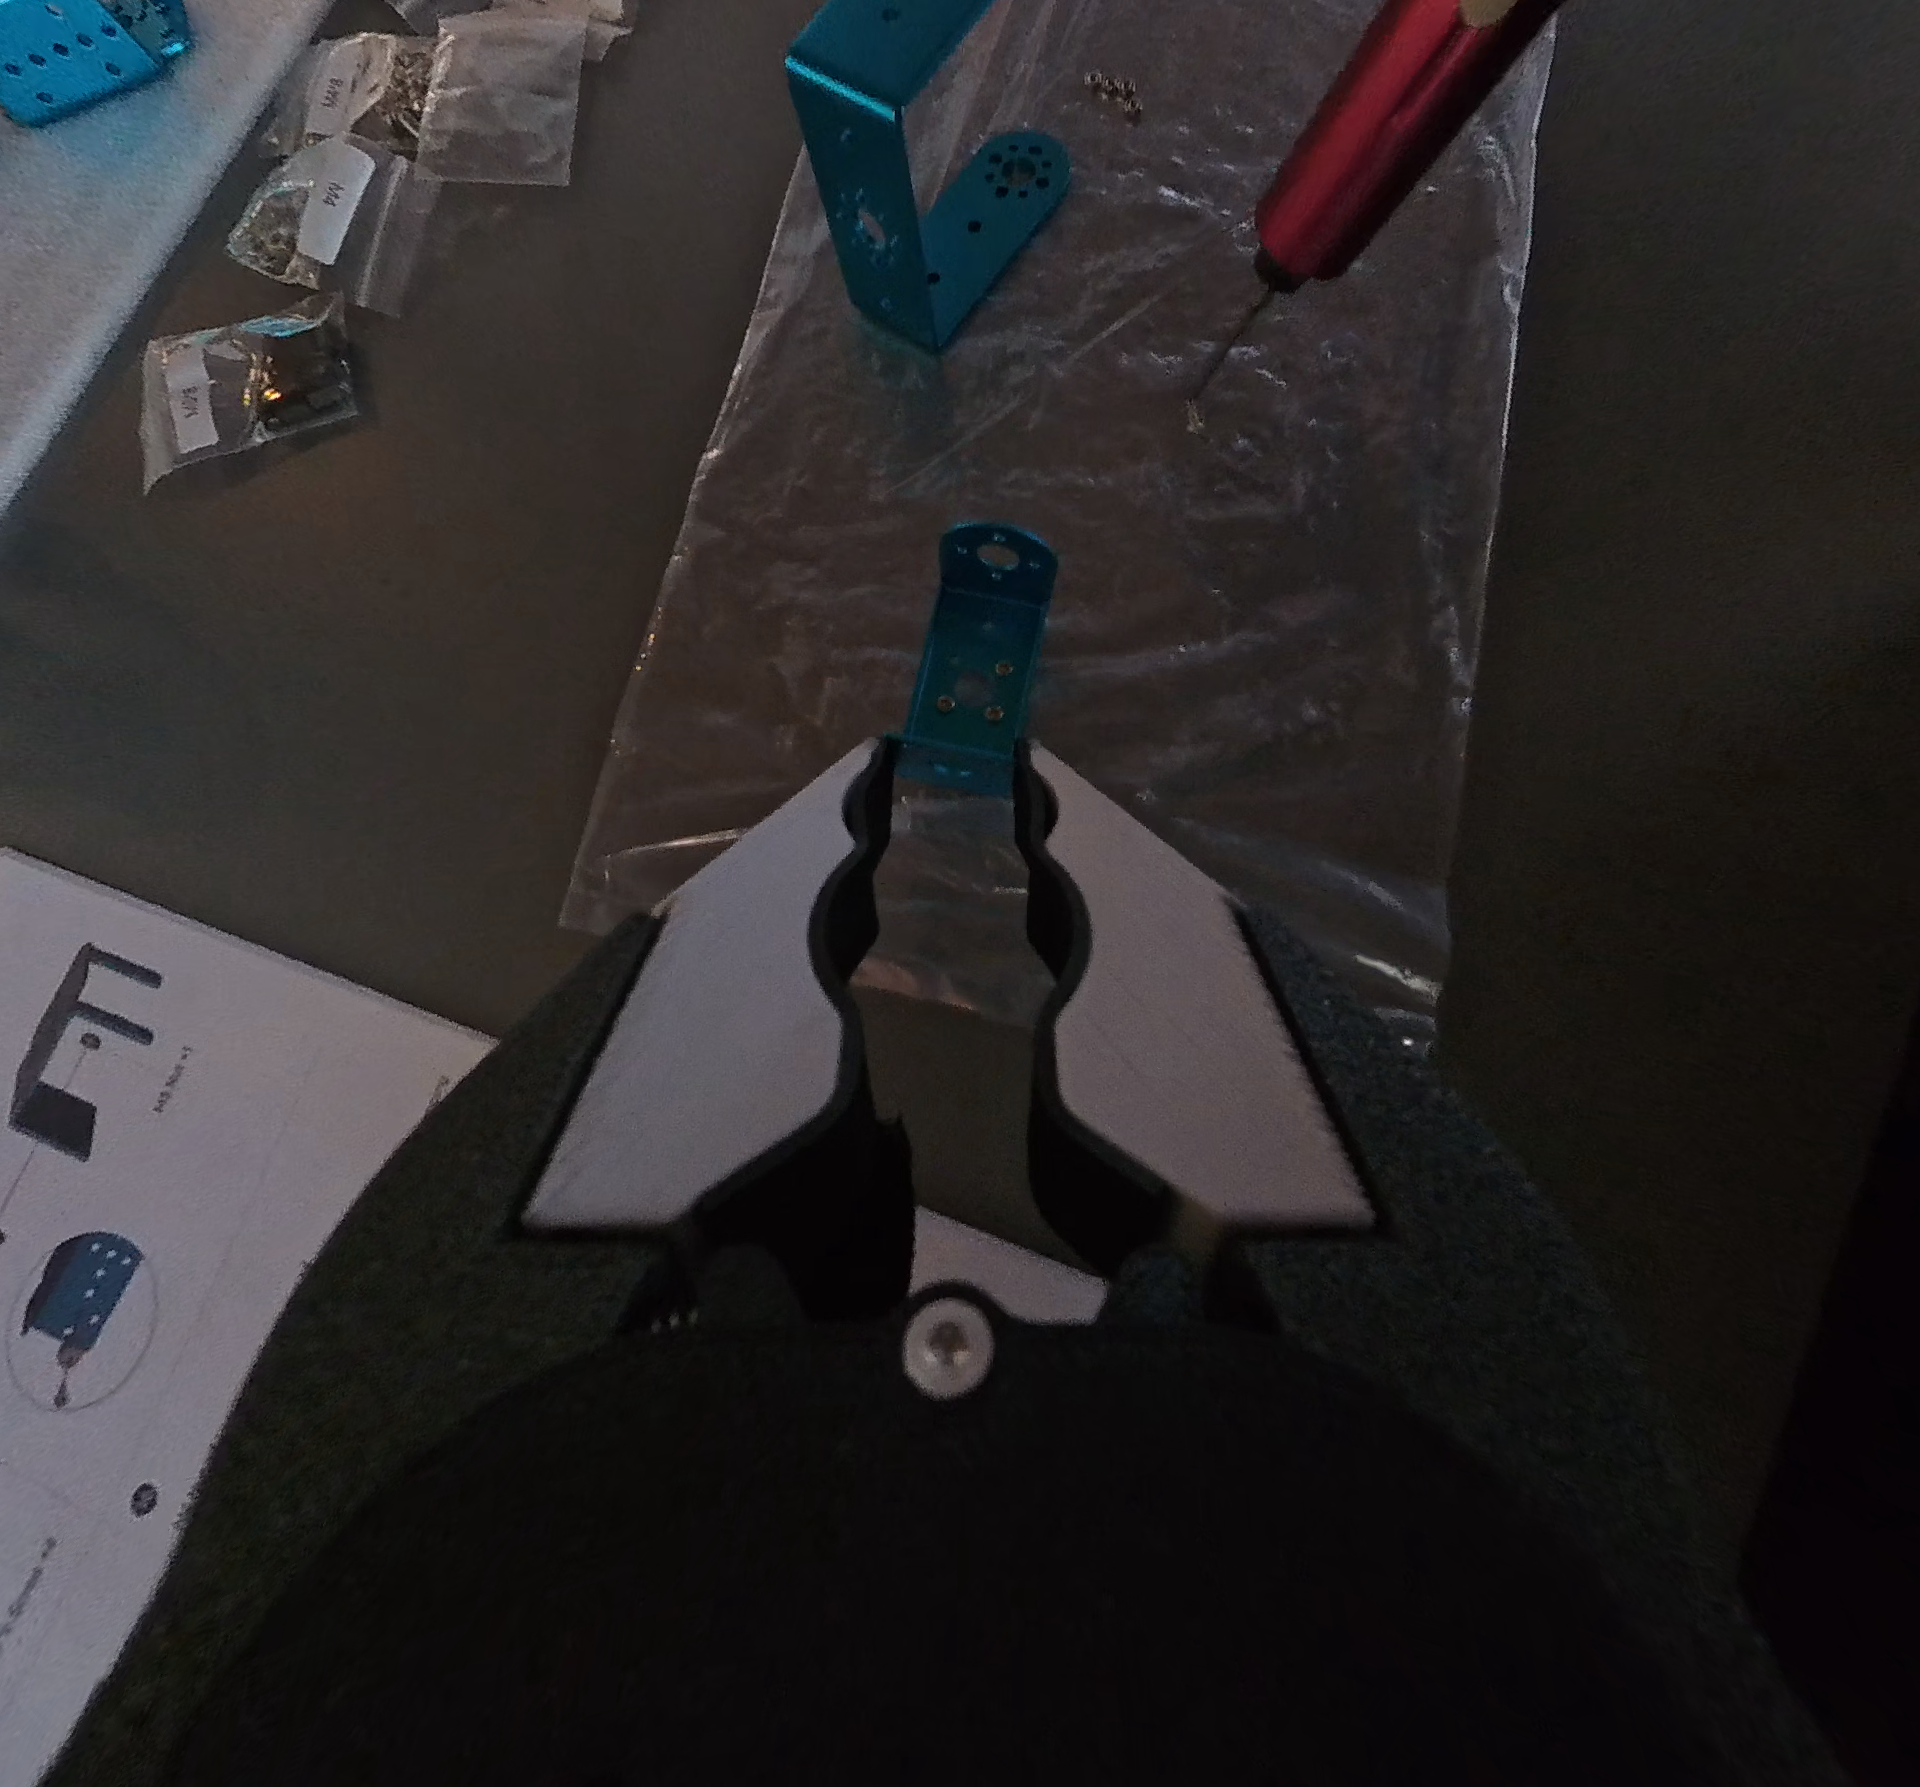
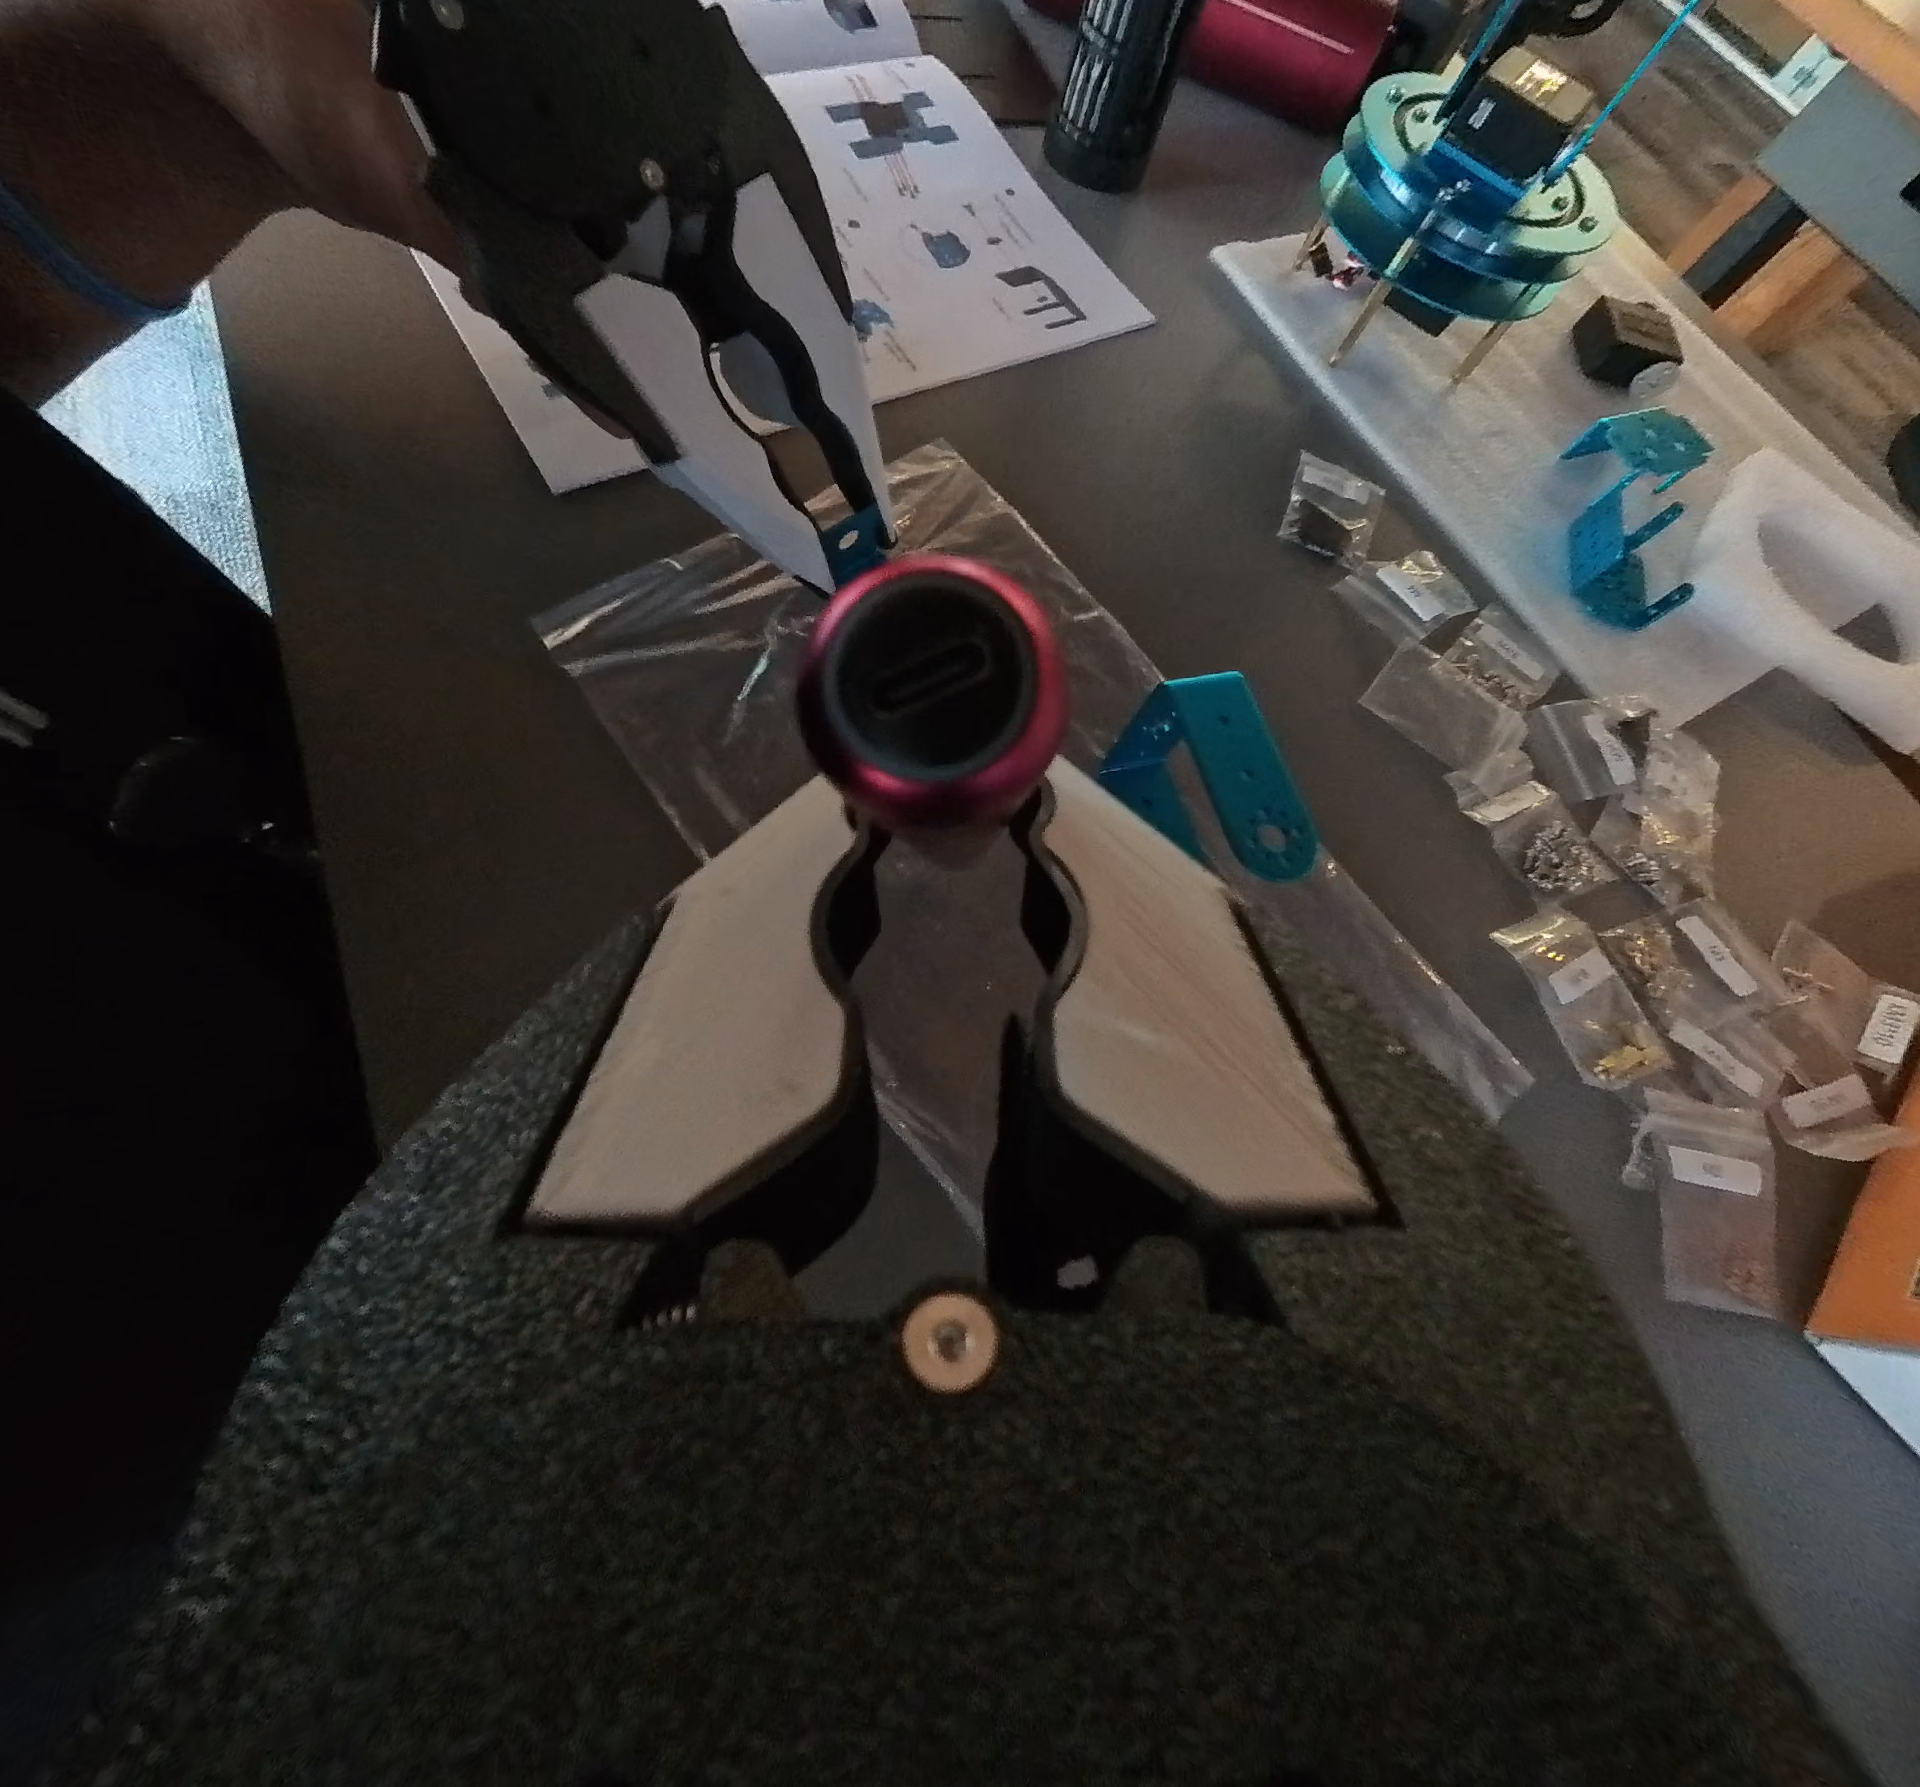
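Note:
My left gripper (image 1: 954, 763) is shut on a small blue metal bracket (image 1: 982, 662) and holds it just over a clear plastic sheet (image 1: 1195, 594). In the right wrist view the left gripper (image 2: 857, 558) and the small blue bracket (image 2: 854, 532) show at upper middle. My right gripper (image 2: 948, 828) is shut on a red electric screwdriver (image 2: 932, 693), seen end-on. In the left wrist view the red screwdriver (image 1: 1413, 75) slants down from the upper right, its thin bit (image 1: 1231, 355) near the sheet. A larger blue U-shaped bracket (image 1: 904, 116) stands on the sheet; the right wrist view shows it too (image 2: 1210, 781).
Several small bags of screws (image 1: 343, 210) lie at left, also at right in the right wrist view (image 2: 1621, 927). A few brass nuts (image 1: 1114, 88) lie on the sheet. An open manual (image 2: 935, 210), a blue assembly on a white board (image 2: 1455, 210), a black cylinder (image 2: 1132, 23) and a red case (image 2: 1247, 12) stand beyond. The left gripper's tips are roughly 15 centimeters from the right gripper's. The black cylinder (image 2: 1132, 23) sits 30 centimeters or so from the ends of my left fingers.

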Demonstrator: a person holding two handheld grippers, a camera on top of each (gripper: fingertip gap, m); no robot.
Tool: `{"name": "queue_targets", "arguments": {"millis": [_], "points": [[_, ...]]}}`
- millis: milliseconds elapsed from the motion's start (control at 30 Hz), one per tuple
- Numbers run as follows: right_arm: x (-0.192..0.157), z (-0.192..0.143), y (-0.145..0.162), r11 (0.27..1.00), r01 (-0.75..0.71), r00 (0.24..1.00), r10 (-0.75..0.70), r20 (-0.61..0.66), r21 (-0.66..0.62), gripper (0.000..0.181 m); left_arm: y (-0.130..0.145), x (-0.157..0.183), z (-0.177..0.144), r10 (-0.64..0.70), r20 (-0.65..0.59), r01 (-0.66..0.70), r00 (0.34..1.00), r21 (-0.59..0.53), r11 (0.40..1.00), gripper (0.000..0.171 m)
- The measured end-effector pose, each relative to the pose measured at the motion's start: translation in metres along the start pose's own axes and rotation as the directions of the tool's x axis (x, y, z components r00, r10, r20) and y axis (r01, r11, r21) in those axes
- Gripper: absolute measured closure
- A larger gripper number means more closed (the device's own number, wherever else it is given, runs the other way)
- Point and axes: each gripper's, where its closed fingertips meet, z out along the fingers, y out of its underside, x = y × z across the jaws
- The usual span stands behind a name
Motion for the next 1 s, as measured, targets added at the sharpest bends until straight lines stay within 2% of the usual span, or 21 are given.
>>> {"name": "queue_targets", "arguments": {"millis": [167,267,400,500,567,667,800,1000], "points": [[-0.004,-0.004,-0.01,0.994,-0.062,0.997,0.057,0.054,0.088,0.159,0.0,-0.001,0.0,-0.001,0.0,0.001,1.0,0.001,1.0,0.15],[0.002,-0.004,-0.007,0.973,-0.18,0.981,0.167,0.095,0.146,0.159,-0.001,0.001,0.001,0.004,-0.006,-0.004,1.0,0.006,1.0,0.15],[0.016,-0.011,-0.013,0.874,-0.397,0.916,0.355,0.188,0.28,0.16,-0.002,0.003,0.003,0.007,-0.015,-0.007,1.0,0.008,1.0,0.149],[0.019,-0.016,-0.022,0.808,-0.474,0.879,0.405,0.253,0.351,0.16,-0.003,0.005,0.004,0.008,-0.021,-0.008,1.0,0.01,1.0,0.149],[0.017,-0.014,-0.025,0.806,-0.472,0.88,0.402,0.254,0.358,0.16,-0.003,0.006,0.004,0.009,-0.025,-0.009,1.0,0.01,1.0,0.149],[0.016,-0.005,-0.022,0.857,-0.398,0.917,0.358,0.177,0.327,0.16,-0.004,0.008,0.005,0.012,-0.028,-0.012,1.0,0.01,1.0,0.15],[0.017,-0.002,-0.024,0.87,-0.366,0.931,0.338,0.139,0.33,0.16,-0.007,0.01,0.004,0.017,-0.036,-0.016,0.999,0.014,1.0,0.149],[0.017,-0.006,-0.029,0.87,-0.356,0.934,0.323,0.151,0.34,0.16,-0.008,0.011,0.005,0.022,-0.039,-0.021,0.999,0.013,1.0,0.149]]}}
